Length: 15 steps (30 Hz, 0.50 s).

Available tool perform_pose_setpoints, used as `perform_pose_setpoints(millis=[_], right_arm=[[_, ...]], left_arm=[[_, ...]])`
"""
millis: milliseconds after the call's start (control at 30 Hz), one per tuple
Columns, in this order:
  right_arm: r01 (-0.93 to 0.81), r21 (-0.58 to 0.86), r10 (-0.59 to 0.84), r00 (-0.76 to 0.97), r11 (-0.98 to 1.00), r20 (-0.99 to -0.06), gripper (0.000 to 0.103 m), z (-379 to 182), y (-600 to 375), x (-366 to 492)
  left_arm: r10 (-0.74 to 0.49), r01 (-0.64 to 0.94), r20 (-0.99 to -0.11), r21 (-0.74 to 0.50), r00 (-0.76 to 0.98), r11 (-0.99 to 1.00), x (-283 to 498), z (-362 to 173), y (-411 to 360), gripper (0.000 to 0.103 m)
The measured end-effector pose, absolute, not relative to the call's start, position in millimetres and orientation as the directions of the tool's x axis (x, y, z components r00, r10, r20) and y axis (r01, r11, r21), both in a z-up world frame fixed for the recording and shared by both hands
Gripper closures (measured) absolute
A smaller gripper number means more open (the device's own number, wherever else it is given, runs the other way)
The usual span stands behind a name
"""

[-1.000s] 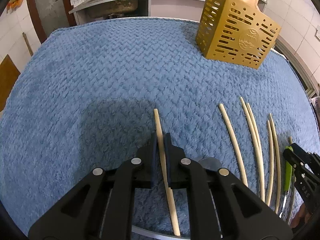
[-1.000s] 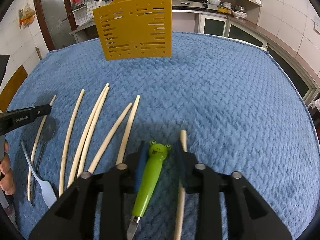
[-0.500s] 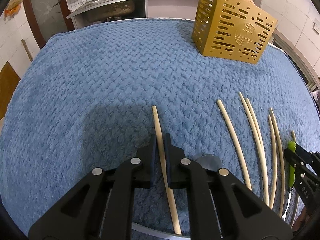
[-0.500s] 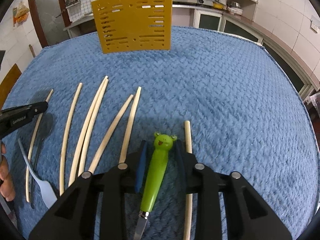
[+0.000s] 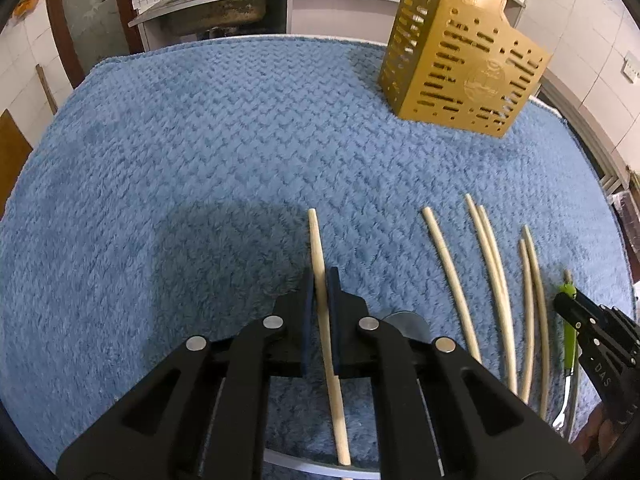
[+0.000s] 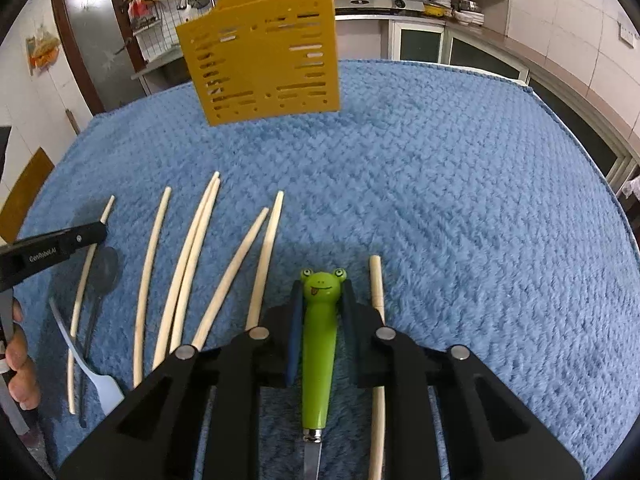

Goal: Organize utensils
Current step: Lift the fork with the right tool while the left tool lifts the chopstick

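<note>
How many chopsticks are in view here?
7 chopsticks: one in the left hand-held gripper, five loose on the blue towel at, one beside the frog-handled utensil.

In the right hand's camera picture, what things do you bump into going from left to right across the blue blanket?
Left gripper → single chopstick → touching chopstick pair → two chopsticks in a V → frog-handled utensil in the right gripper → last chopstick.
</note>
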State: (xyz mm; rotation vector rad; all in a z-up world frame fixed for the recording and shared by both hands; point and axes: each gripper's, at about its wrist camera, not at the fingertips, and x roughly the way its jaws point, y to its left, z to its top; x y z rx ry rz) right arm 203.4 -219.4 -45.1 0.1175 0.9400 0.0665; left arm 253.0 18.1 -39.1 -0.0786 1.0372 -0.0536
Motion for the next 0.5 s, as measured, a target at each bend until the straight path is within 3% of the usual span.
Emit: perform_pose_setpoints(millis=[500], right_arm=[[-0.037,0.201,0.171,0.685,0.979,-0.708,0.084,-11,-230,200]], left_arm=[[-0.132,0.045,-0.797,-0.131,0.589,0.99,237,-4,15,0.098]])
